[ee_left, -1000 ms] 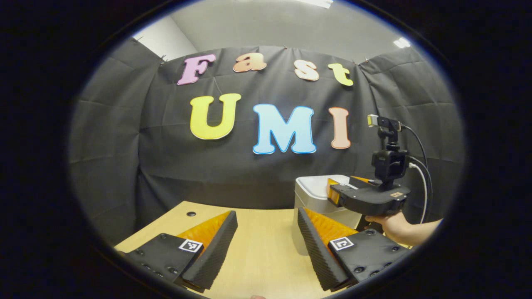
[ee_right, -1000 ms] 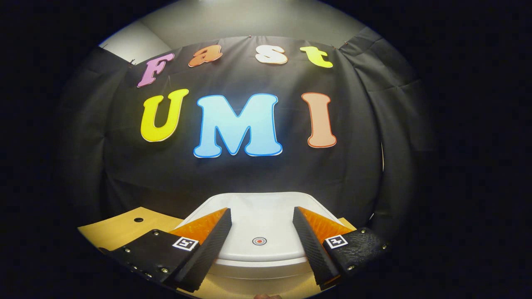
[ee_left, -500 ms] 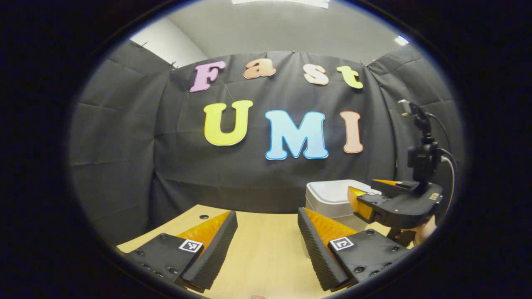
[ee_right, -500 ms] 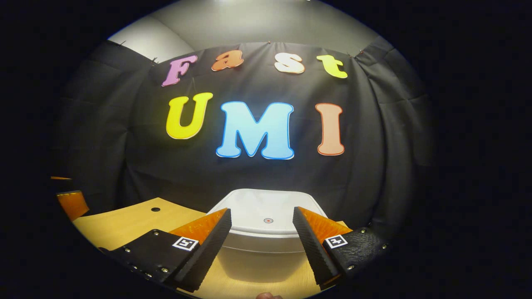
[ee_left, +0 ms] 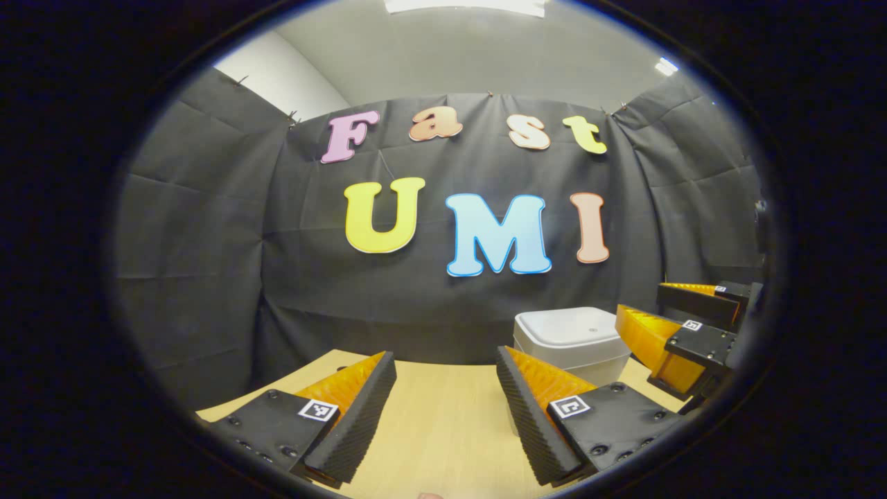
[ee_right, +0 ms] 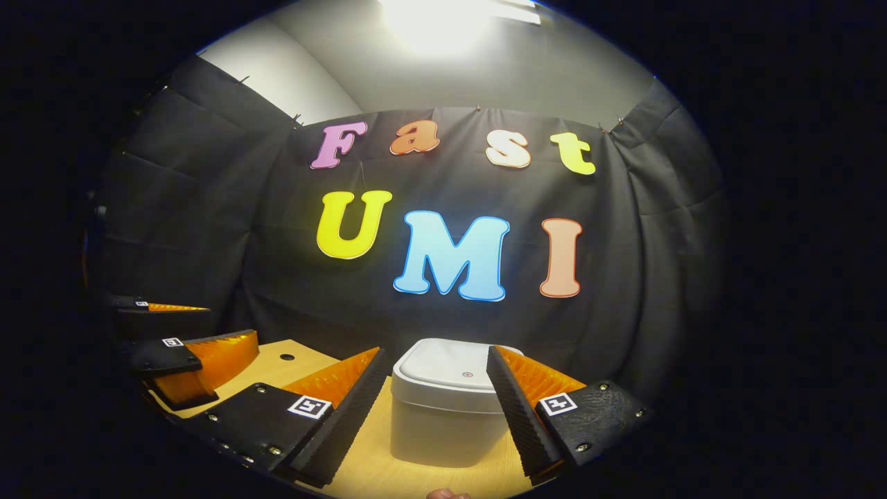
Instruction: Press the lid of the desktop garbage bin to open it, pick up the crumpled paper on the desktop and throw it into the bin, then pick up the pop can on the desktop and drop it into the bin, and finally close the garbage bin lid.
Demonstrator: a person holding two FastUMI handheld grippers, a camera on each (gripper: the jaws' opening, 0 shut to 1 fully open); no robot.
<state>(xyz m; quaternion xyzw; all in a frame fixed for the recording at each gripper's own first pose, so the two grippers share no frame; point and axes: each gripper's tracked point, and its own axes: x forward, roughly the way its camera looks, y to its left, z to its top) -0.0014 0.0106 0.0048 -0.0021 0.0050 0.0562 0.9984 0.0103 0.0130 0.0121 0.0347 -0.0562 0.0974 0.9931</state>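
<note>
Bare desktop (ee_left: 443, 416) between the spread fingers of the left gripper (ee_left: 443, 409), open ahead up to the black cloth wall (ee_left: 208, 242); garbage bin (ee_right: 447, 409) standing on the desktop straight ahead of the right gripper (ee_right: 433, 409), lid (ee_right: 461, 371) down, blocking the way forward between its parted fingers; open air above the lid up to the wall; free wood strip left of the bin, with a small hole (ee_right: 286, 357); right gripper at the right edge of the left gripper view, beside the bin.
</note>
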